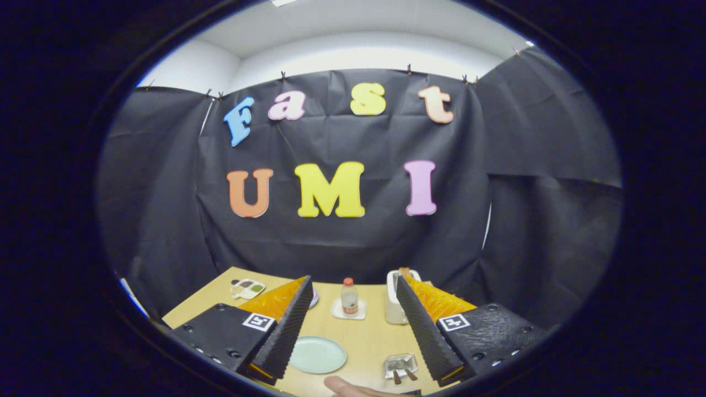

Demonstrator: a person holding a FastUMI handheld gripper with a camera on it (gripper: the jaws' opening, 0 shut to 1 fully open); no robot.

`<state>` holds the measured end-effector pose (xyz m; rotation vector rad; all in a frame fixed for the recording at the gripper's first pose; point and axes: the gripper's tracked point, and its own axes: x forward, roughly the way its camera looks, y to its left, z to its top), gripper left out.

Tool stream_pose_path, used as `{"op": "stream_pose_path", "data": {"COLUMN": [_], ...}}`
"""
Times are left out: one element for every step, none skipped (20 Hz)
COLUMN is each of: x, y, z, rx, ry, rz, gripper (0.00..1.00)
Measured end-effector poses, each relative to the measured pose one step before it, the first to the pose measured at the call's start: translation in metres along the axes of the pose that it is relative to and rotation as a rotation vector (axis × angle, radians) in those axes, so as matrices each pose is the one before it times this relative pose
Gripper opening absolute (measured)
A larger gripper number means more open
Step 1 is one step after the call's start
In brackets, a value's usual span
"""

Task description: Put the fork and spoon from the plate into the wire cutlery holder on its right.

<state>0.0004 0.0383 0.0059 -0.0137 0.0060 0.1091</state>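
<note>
On the counter (364,336), the pale green plate (317,354) lies just ahead of the jaws, bare of cutlery as far as I can tell. To its right the wire cutlery holder (400,366) holds two handles, probably the fork and spoon. The gripper (353,344) hovers above, jaws wide apart and empty.

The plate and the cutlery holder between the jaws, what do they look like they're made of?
The plate looks like glazed ceramic or melamine: smooth pale green with a soft sheen. The cutlery holder looks like shiny silvery metal, with two brownish, perhaps wooden, handles poking out. The gripper hangs open above the table.
</note>
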Motion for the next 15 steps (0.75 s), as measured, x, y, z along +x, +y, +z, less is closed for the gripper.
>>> {"op": "stream_pose_path", "data": {"x": [-0.00581, -0.00385, -0.00277, -0.00083, -0.00113, -0.0014, -0.00084, -0.00007, 0.0005, 0.002, -0.00014, 0.00154, -0.00007, -0.00155, -0.00014], "y": [0.00452, 0.00417, 0.00403, 0.00009, -0.00035, -0.00086, -0.00193, -0.00031, 0.00133, -0.0016, -0.00169, -0.00198, -0.0001, 0.00196, -0.00107], "z": [0.00528, 0.00668, 0.00772, 0.00711, 0.00413, 0.00153, -0.0006, -0.00261, -0.00269, -0.00398, -0.00131, -0.00129, -0.00226, -0.00292, -0.00113], "rx": [0.00283, 0.00719, 0.0088, 0.00336, -0.0008, -0.00617, -0.00644, 0.00241, 0.00376, 0.00288, -0.00507, -0.00301, 0.00214, 0.00093, -0.0036], "ry": [-0.01678, -0.01138, -0.01044, -0.01283, -0.00925, -0.00623, 0.0014, 0.00866, 0.01017, 0.01212, 0.00569, 0.00691, 0.00852, 0.00522, 0.00412], "rz": [-0.00105, 0.00687, 0.005, -0.00106, -0.0019, -0.00269, -0.00742, -0.0013, 0.00381, -0.00511, -0.00432, -0.00535, 0.00536, 0.01009, 0.00191], "gripper": [0.95, 0.95, 0.95, 0.95, 0.95, 0.95, 0.95, 0.95, 0.95, 0.95, 0.95, 0.95, 0.95, 0.95, 0.95]}}
